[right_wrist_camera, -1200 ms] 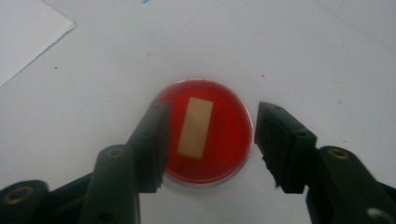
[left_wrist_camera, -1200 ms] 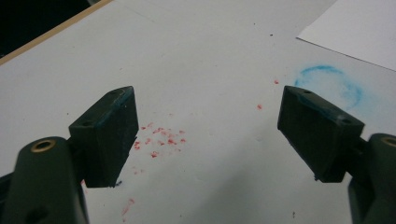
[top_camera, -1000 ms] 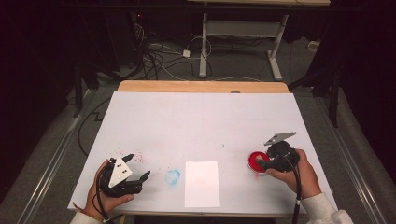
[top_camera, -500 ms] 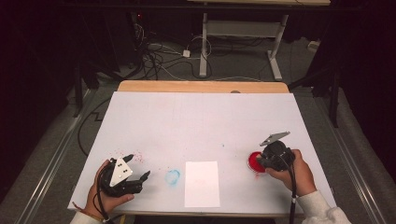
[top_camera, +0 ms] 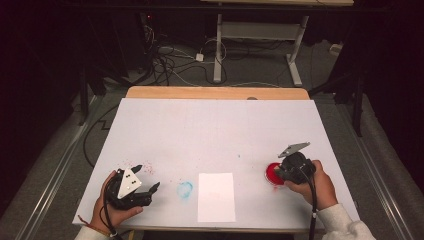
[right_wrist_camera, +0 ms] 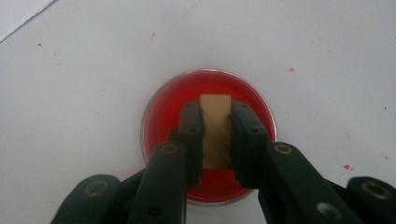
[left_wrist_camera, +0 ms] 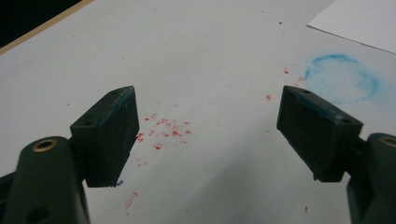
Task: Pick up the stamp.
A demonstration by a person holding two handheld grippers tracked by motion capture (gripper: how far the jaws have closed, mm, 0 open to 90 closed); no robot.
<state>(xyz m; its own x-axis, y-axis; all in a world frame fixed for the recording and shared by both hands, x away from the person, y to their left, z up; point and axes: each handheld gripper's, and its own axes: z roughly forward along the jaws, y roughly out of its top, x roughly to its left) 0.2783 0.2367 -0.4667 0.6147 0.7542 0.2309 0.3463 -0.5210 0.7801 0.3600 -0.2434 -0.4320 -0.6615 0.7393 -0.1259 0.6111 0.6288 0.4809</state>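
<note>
the right gripper [right_wrist_camera: 215, 126] has just been closing, and now its jaws are clamped on a small tan block [right_wrist_camera: 215, 133] standing in the red dish [right_wrist_camera: 161, 116]. in the earlier high views that gripper hovers by the dish with nothing visibly held; now, in the right gripper view, the block sits pinched between the pads, its top edge poking past them. my read: the pickup of what looks like a stamp is made, it sits in the red ink, and pressing it onto the paper is probably what comes next. both hands hold their spots across these frames, nothing else on the table shifts.

largest to smallest, the count. 1 white table [top_camera: 215, 130], with 1 wooden strip along its far edge. 1 sheet of white paper [top_camera: 216, 196] near the front edge, between the 2 hands, looking blank from the high view. 2 grippers: the right gripper [top_camera: 280, 172] over the dish at the right, the left gripper [top_camera: 145, 185] resting at the front left. the left gripper [left_wrist_camera: 208, 135] has its jaws spread wide, nothing between them, bare table under the gap. 1 red dish [top_camera: 272, 173], 1 tan block inside it, well apart from the paper. 1 faint blue ring stain [left_wrist_camera: 342, 79] just left of the paper. then scattered red specks [left_wrist_camera: 163, 130], too many and too small to count.
</note>
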